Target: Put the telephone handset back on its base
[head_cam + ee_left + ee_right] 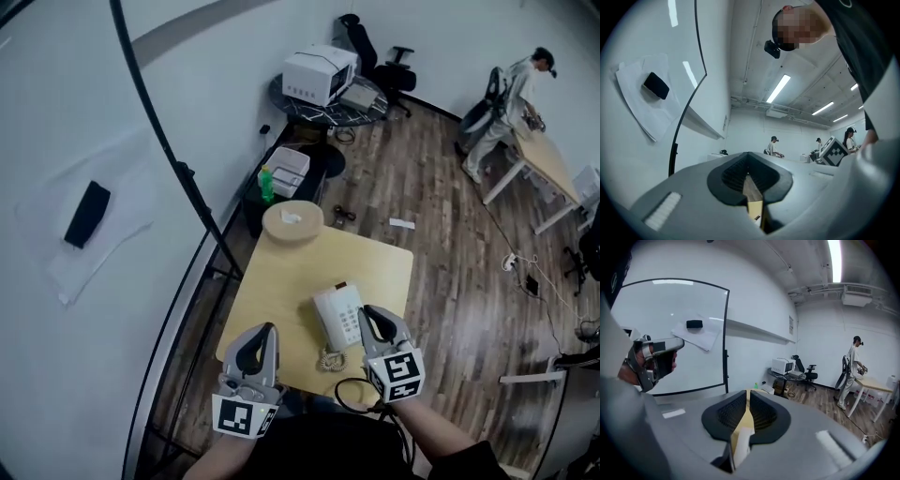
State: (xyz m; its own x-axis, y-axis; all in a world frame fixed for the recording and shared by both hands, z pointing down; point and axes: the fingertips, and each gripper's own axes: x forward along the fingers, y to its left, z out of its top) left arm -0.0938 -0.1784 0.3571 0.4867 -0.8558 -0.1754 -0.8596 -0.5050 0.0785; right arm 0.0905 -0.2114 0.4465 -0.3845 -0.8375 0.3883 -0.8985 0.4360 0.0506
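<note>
Lower left, we find the left gripper [266,330] over the table [281,267] edge, its jaws pressed together and empty. Lower centre, the phone [335,317] lies on the table. Just right of it, the right gripper [368,312] has its jaws nearly together, pinching nothing.

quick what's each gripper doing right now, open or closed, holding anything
left gripper: closed, holding nothing
right gripper: closed, holding nothing
</note>
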